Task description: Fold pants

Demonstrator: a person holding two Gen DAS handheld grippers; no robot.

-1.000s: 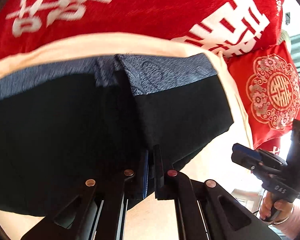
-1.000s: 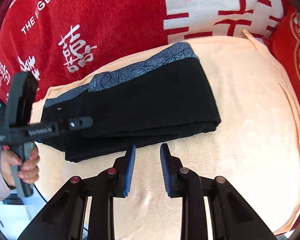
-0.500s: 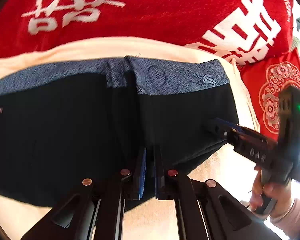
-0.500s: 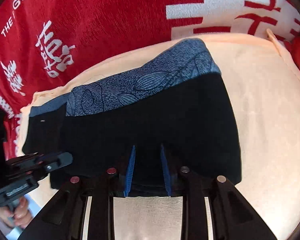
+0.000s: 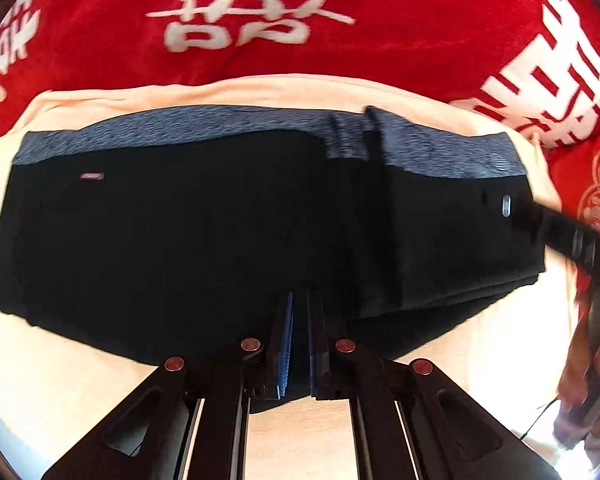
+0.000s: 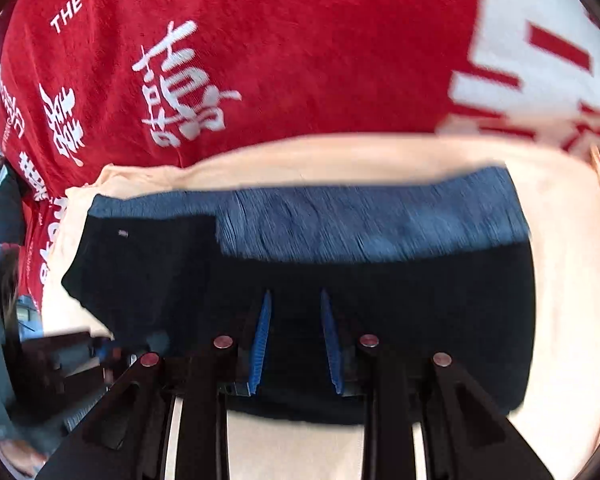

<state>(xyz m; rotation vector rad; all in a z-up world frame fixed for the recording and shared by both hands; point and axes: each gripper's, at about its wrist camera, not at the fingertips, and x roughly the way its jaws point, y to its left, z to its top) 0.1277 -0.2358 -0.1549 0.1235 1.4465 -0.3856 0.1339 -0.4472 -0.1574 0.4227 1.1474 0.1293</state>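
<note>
Black pants (image 5: 204, 236) with a blue patterned band lie folded on a peach cushion (image 5: 260, 88); they also show in the right wrist view (image 6: 400, 292). My left gripper (image 5: 300, 300) sits over the pants' near edge, jaws nearly closed with a thin gap and no cloth visibly pinched. My right gripper (image 6: 294, 300) is open over the pants' near edge, with dark cloth showing between its blue pads (image 6: 262, 336). The right gripper also shows at the right of the left wrist view (image 5: 560, 236), over the pants' right end.
A red blanket with white characters (image 5: 340, 40) covers the backrest behind the cushion. A red patterned pillow (image 5: 596, 184) stands at the right. Bare peach cushion (image 6: 572, 280) lies right of the pants.
The left gripper drew back from the pants, so more of them shows. The right gripper moved forward over the pants' near edge and stays open.
</note>
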